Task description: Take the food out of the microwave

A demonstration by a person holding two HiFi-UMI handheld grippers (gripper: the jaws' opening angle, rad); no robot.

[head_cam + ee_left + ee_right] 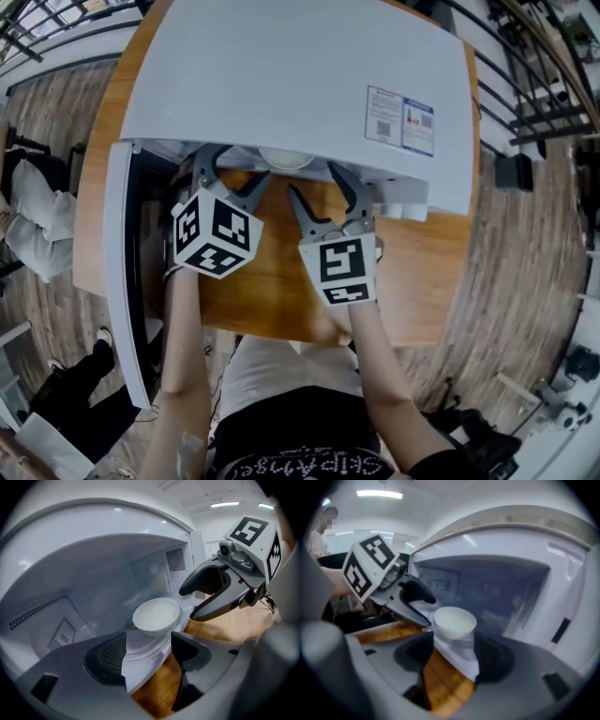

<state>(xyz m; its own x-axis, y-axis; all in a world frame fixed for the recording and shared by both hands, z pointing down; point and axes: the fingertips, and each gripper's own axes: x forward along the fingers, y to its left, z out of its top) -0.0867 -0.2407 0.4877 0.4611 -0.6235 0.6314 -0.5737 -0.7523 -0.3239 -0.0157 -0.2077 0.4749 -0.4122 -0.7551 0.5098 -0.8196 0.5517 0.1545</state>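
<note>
Wooden table below us, white microwave on it, door swung wide. We hold left gripper at cavity mouth, jaws spread wide, nothing between pads, touching nothing. Right gripper just beside it, likewise spread and empty. White bowl with pale contents sits just ahead of both claws, inside on cavity floor, not yet gripped. We judge door-opening done and the reach near its end. Grasp, lift-out and set-down all left.
</note>
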